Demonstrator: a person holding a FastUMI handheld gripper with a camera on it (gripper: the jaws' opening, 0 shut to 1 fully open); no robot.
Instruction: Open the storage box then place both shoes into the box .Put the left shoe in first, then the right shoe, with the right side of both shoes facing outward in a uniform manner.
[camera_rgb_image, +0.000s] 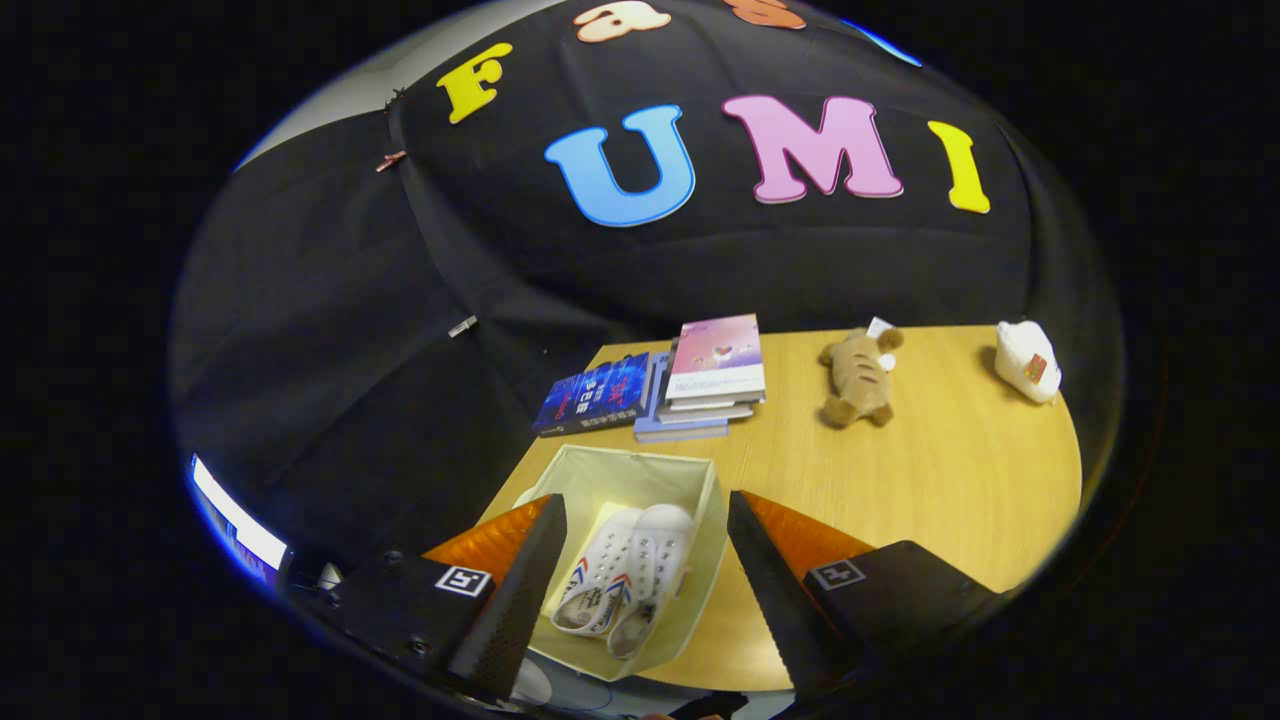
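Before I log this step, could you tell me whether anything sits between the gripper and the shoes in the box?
Nothing visible does: the gripper is open above the uncovered storage box, and both white shoes lie inside, between the fingers.

Wooden table (950, 480) with several things on it

Near left stands the storage box (700, 500); far left lie books (690, 385); a brown plush toy (858, 378) and white plush toy (1027, 360) lie far right.
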